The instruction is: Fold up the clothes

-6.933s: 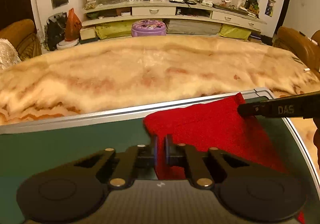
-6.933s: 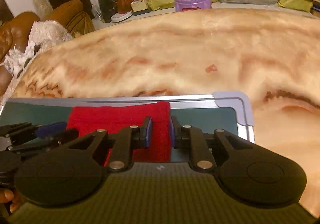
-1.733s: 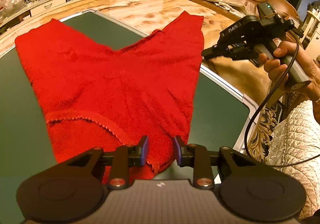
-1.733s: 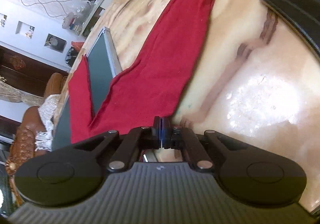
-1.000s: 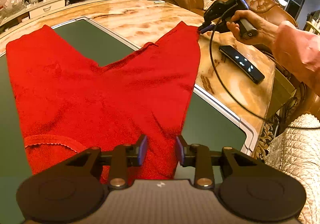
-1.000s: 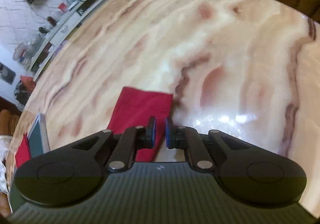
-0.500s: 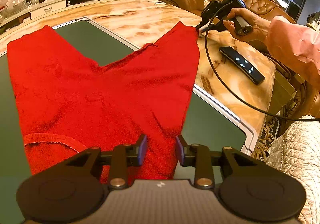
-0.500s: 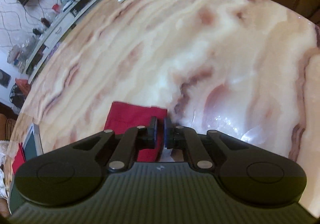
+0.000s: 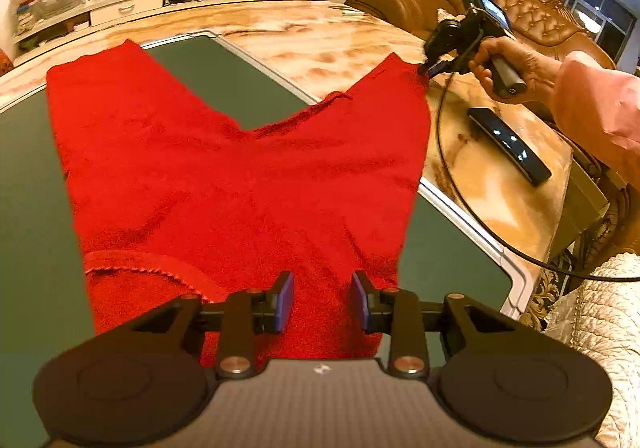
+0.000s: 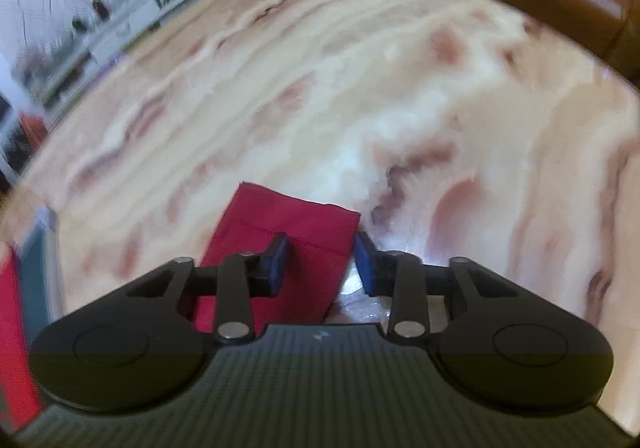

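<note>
Red trousers [image 9: 240, 175] lie spread flat, legs pointing away, waist nearest the left wrist camera. The left leg rests on the green mat [image 9: 28, 183]; the right leg runs off the mat onto the marble table [image 9: 304, 23]. My left gripper [image 9: 322, 302] is open, hovering over the waistband with cloth below the jaws. My right gripper [image 10: 322, 260] is open, its jaws astride the corner of the right leg's hem [image 10: 292, 224] on the marble. It also shows in the left wrist view [image 9: 430, 67] at that hem.
A dark phone [image 9: 508, 145] lies on the marble just right of the right leg. The right gripper's cable [image 9: 452, 183] loops over the table edge. Brown leather sofas [image 9: 524, 11] stand beyond the table's right side; a quilted cushion [image 9: 600, 328] is at lower right.
The right gripper's jaws have opened wide at the right leg's hem, having been nearly shut there half a second ago. The left gripper stays open over the waist.
</note>
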`<state>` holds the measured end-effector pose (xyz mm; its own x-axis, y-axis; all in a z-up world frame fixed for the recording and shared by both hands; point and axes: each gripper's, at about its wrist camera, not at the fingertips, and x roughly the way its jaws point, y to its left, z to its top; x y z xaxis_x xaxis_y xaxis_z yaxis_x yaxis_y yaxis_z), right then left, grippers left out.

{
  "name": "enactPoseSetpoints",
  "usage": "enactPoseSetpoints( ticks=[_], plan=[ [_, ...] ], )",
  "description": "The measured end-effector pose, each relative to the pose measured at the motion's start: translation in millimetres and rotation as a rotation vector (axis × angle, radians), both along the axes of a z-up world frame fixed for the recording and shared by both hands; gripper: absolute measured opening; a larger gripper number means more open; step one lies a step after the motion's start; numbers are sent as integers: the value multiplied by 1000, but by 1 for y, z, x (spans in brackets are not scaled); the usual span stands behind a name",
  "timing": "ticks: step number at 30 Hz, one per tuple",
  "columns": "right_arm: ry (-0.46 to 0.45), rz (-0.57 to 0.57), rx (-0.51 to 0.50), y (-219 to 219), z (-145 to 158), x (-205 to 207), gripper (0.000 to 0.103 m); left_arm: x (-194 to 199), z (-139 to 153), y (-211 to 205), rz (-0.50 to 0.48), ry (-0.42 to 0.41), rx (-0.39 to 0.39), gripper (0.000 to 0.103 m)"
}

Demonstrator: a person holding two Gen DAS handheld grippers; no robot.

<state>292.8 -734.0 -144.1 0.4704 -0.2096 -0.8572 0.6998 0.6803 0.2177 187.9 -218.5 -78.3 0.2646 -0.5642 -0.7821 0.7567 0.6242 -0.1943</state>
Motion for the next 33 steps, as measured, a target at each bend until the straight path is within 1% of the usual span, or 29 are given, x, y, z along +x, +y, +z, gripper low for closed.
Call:
enactPoseSetpoints(
  ticks=[1, 5, 7, 9, 11, 14, 16, 19, 24, 27, 30, 33],
  plan=[
    [-8, 1, 10, -2, 0, -2, 10, 0, 0, 2, 4, 4, -3, 36],
    [-106, -49, 132, -17, -4, -22, 9, -3, 4, 1, -6, -7, -12, 36],
    [-217, -85, 209, -22, -2, -39, 9, -7, 5, -4, -39, -14, -15, 36],
    [-306, -96, 252, -21, 6, -51, 9, -14, 5, -15, -82, -34, -2, 36],
    [-386, -92, 281, -16, 20, -62, 9, -19, 3, -28, -120, -54, 11, 36],
    [-482, -73, 308, -5, 49, -74, 9, -23, -4, -39, -152, -36, 6, 36],
    [-535, -40, 312, 6, 74, -77, 9, -26, -8, -46, -171, -27, 2, 36],
    [-603, 17, 308, 26, 112, -78, 9, -32, -11, -47, -176, -38, -6, 42],
    [-673, 132, 283, 75, 177, -61, 9, -34, -13, -44, -166, -25, -26, 42],
    [-691, 208, 298, 108, 209, -38, 9, -35, -13, -41, -168, -28, -36, 42],
    [-687, 293, 336, 146, 229, -3, 9, -36, -15, -38, -165, -26, -51, 42],
    [-661, 381, 335, 191, 243, 45, 9, -38, -16, -36, -164, -22, -66, 42]
  ],
)
